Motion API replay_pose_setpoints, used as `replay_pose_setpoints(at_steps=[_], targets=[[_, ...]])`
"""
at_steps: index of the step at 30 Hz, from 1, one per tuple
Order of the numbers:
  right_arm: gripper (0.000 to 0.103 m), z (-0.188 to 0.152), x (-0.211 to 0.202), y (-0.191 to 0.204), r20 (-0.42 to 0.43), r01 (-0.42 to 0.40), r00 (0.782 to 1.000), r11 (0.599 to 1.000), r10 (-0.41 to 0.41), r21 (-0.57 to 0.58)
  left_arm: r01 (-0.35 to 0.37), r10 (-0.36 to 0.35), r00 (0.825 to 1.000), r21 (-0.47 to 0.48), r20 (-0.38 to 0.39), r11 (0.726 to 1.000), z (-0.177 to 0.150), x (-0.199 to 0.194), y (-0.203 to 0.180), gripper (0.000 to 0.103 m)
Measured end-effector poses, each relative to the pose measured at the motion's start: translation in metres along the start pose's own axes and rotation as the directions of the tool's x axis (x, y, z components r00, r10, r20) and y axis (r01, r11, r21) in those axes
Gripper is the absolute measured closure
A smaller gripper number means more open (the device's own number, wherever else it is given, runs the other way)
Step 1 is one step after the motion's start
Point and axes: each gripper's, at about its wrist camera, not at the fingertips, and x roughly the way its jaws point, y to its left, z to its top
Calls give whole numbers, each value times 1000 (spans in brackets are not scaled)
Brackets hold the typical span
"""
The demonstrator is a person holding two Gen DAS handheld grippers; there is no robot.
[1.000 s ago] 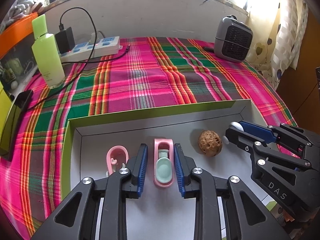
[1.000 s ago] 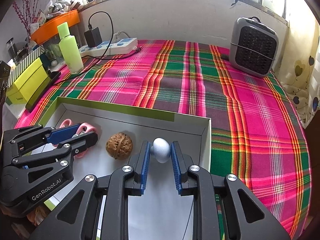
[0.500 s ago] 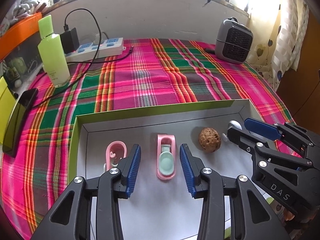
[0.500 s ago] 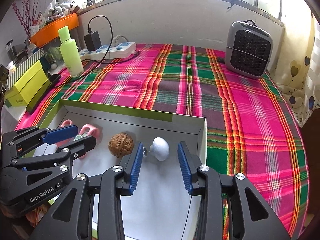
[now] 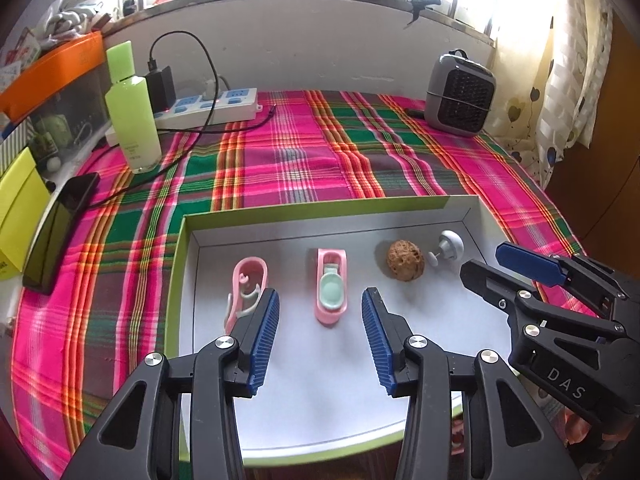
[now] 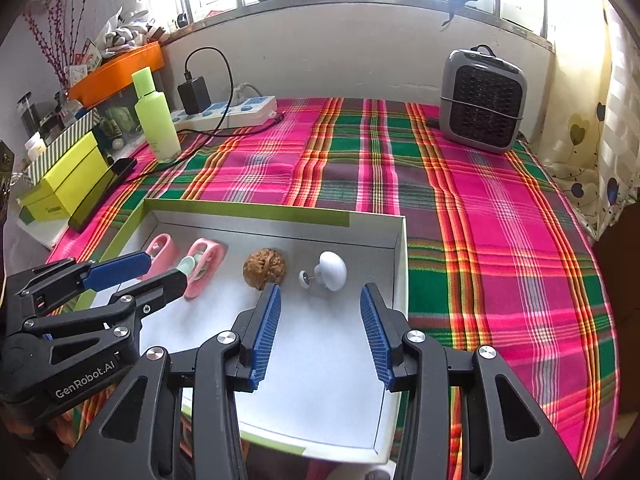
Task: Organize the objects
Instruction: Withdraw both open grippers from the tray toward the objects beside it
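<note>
Both tongs released, jaws spread wide, nothing held. Left tongs (image 5: pixel 320 340) sit over the near middle of the box lid tray (image 5: pixel 320 216), lined up with the pink toy toilet (image 5: pixel 331 291), which lies flat just beyond the blue pads (image 5: pixel 264 336) and clear of them. Second pink toy (image 5: pixel 245 288) is to its left, partly behind the left pad, near the tray's left wall. Right tongs (image 6: pixel 320 328) sit over the near right part of the tray; the white knob (image 6: pixel 329 270) lies on its side just past the fingertips, not touched. Walnut (image 6: pixel 264 269) is just left of the knob, apart from it, close to the left blue pad tip in the right wrist view. All four items form a rough row across the tray's far half, each apart from the far wall. Knob sits near the right wall (image 6: pixel 402 264) with a narrow gap. Near half of the tray floor is bare white. Tray's near edge overhangs the surface edge. Plaid cloth (image 6: pixel 500 220) beyond the far wall and to the right is open up to the small grey heater (image 6: pixel 482 100) at far right. Far left is crowded: green bottle (image 5: pixel 132 112), power strip (image 5: pixel 208 108) with cable, black phone (image 5: pixel 60 232) near the left edge.
</note>
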Motion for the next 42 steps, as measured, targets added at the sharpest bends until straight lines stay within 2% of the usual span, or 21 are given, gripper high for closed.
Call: replay_pose_setpoints(at_steps=[23,42], targets=[[60,-37,-57,15,70,-7,998,1000,6,16,-22,23,997,-22,71,1000,-42,-58,4,60],[60,-73,-84,23,84,-18,996,1000,17,18,-4,8,998,-61,68,998,-86,-81,17,59]])
